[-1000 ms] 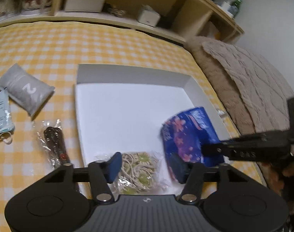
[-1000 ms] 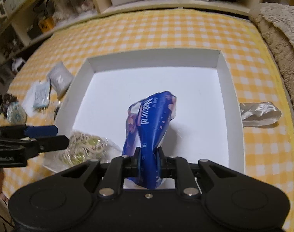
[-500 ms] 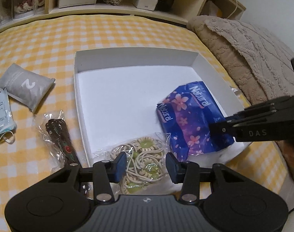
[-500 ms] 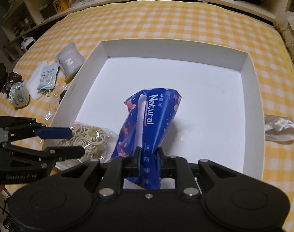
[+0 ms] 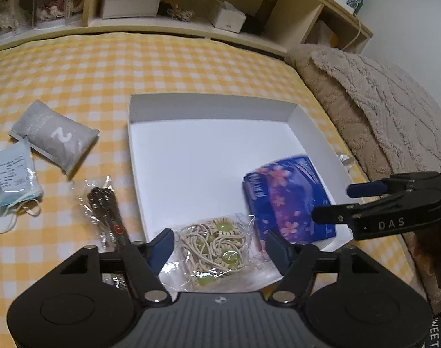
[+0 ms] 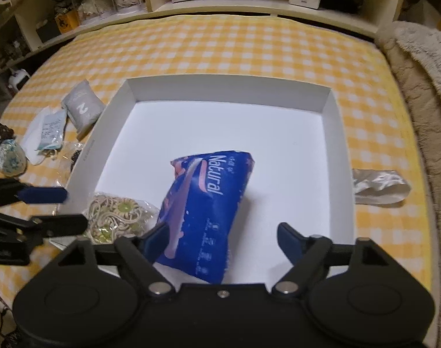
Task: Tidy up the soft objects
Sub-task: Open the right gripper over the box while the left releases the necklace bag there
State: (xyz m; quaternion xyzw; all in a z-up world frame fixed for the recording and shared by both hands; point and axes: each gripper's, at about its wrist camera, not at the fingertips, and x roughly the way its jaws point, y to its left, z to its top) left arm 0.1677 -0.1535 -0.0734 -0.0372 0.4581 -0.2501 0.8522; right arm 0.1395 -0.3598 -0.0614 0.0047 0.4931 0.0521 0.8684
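And there's the blue pack (image 6: 207,211), glossy plastic with pink blossoms and "Natural" in white letters down its side, lying flat on the floor of the white box (image 6: 336,133), near the front wall. The right gripper (image 6: 223,239) sits just behind it, fingers spread wide and gripping nothing. Beside the pack, in the box's near left corner, a crinkly clear bag of beige elastic hair ties with green beads (image 5: 214,243). The left gripper (image 5: 217,245) hovers over that bag, fingers well apart, nothing between them. Its opposite number reads "DAS" on the arm.

Out on the yellow-and-white checked bed cover (image 5: 75,66): a soft grey pouch (image 5: 53,139) printed with a white "2", a packaged face mask (image 5: 12,174) with small print too fine to read, a dark item in clear wrap (image 5: 104,208), and a crumpled silver fabric piece (image 6: 380,185) right of the box.
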